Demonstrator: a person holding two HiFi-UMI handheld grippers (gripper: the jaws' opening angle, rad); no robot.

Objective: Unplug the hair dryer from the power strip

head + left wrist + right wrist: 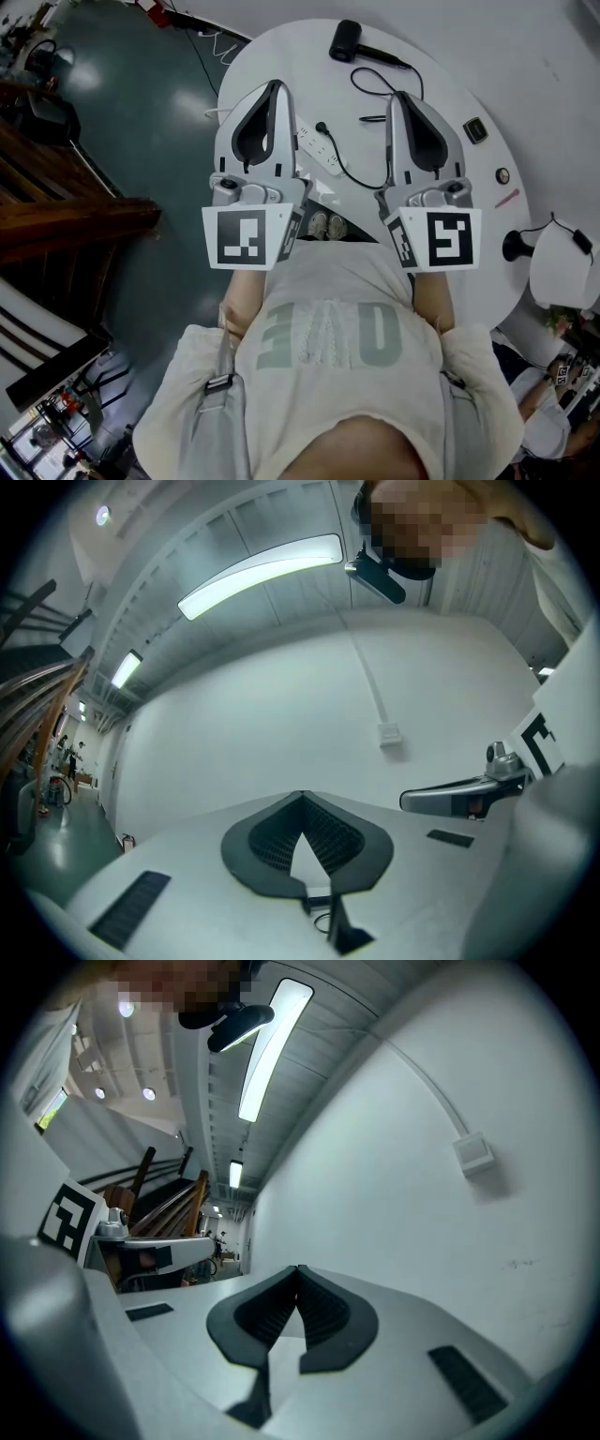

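In the head view a black hair dryer (347, 42) lies at the far side of the round white table (281, 47). Its black cable (361, 84) loops across the table to a black plug (322, 127) sitting in the white power strip (315, 150). My left gripper (275, 86) is held over the table left of the strip, its jaws shut with nothing between them. My right gripper (401, 96) hovers to the right of the strip, also shut and empty. Both gripper views show shut jaws (302, 794) (298, 1269) against a white wall.
A small black block (474, 129), a round knob-like item (502, 175) and a pink pen (507, 198) lie on the table's right part. A black stand (518, 247) and a white object (562, 262) sit off the right edge. Wooden stairs (66, 206) stand at left.
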